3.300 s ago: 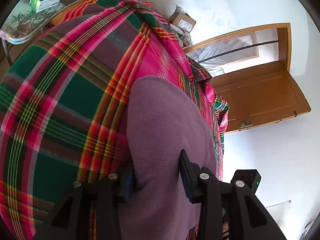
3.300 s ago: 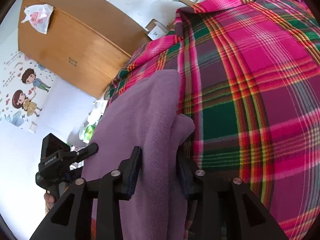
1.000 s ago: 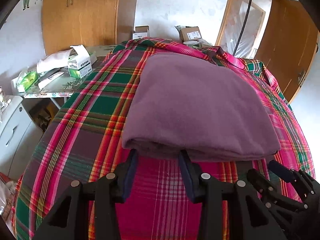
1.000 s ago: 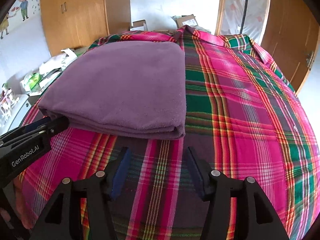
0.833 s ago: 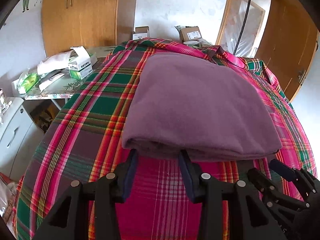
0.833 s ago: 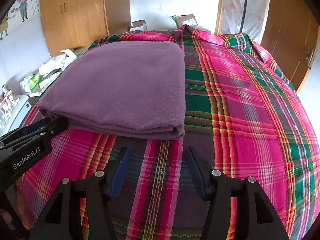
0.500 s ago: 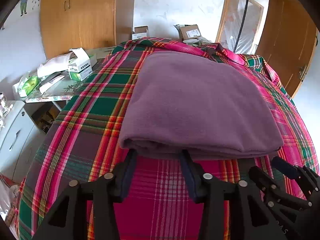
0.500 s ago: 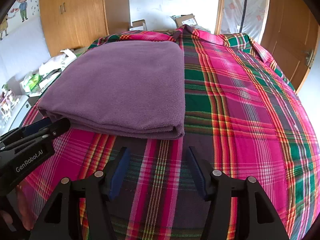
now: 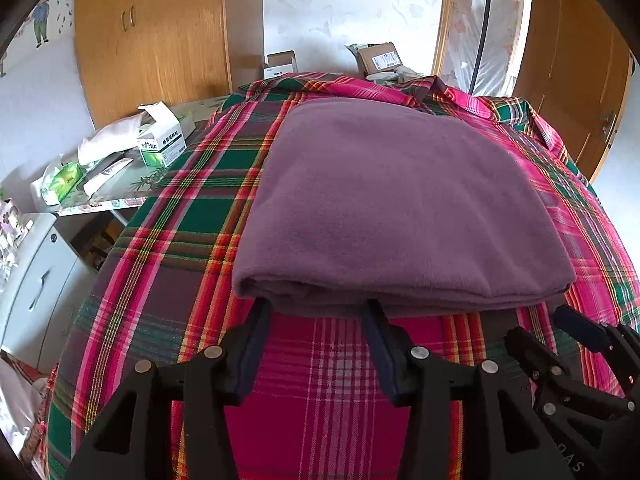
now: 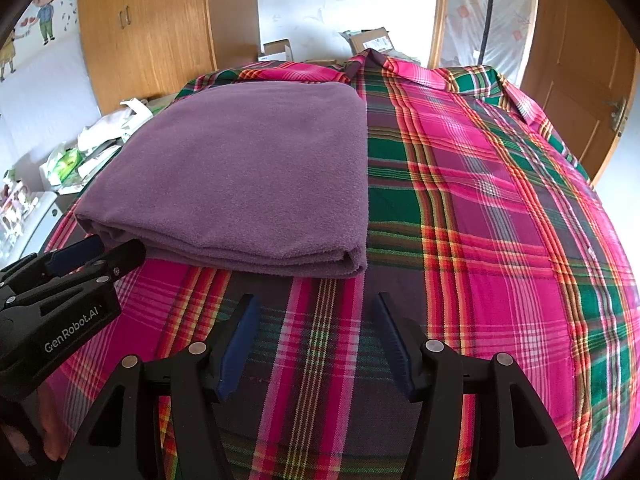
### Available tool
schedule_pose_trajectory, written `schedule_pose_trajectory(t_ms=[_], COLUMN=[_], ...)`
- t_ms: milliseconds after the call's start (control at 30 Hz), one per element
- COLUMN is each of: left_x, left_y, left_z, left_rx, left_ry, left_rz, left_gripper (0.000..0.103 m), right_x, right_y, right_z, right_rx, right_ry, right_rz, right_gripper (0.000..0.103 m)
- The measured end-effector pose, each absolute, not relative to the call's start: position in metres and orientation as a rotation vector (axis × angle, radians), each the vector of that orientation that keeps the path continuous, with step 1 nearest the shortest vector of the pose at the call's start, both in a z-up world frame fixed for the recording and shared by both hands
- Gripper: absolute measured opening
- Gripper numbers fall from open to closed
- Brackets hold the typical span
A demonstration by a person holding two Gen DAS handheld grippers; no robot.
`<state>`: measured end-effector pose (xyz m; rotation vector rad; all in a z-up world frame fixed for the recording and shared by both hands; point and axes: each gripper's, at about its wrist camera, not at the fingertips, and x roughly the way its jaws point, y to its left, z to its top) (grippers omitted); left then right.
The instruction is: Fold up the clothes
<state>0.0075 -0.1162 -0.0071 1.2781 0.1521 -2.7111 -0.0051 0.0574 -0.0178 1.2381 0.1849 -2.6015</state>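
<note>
Taking the folded purple garment (image 9: 392,208) as the landmark, it lies in a neat rectangle on the plaid bedspread (image 10: 500,220), toward the spread's left side, with the cluttered side table (image 9: 100,196) beyond its left edge. At the garment's near-left corner the left gripper (image 9: 316,320) sits with jaws apart and empty, tips just at the layered hem. Off the near-right corner, the right gripper (image 10: 316,316) hangs wide open, holding nothing, a little apart from the folded edge. If another fold is wanted, each tool should probably slide under every layer at its corner before closing, then lift evenly so the stack does not shear.
</note>
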Motion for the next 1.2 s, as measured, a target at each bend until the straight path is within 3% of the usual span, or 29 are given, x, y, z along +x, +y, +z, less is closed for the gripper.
schedule_pose_trajectory(t_ms=[633, 900, 1200], left_x=[0.0068, 0.0056, 0.0054], left_y=[-0.1142, -0.111, -0.1132], left_z=[-0.0081, -0.0091, -0.0097], left_rx=[1.279, 1.289, 1.29], left_ry=[0.141, 0.109, 0.12], left_rz=[-2.708, -2.702, -2.701], left_gripper=[0.049, 0.059, 0.06], right_x=[-0.0052, -0.0051, -0.0049], right_y=[0.0579, 0.0571, 0.0567], right_z=[-0.0178, -0.0177, -0.0175], right_rx=[1.238, 1.239, 1.239], right_ry=[0.186, 0.186, 0.186], right_rz=[-2.601, -2.601, -2.601], right_gripper=[0.062, 0.062, 0.062])
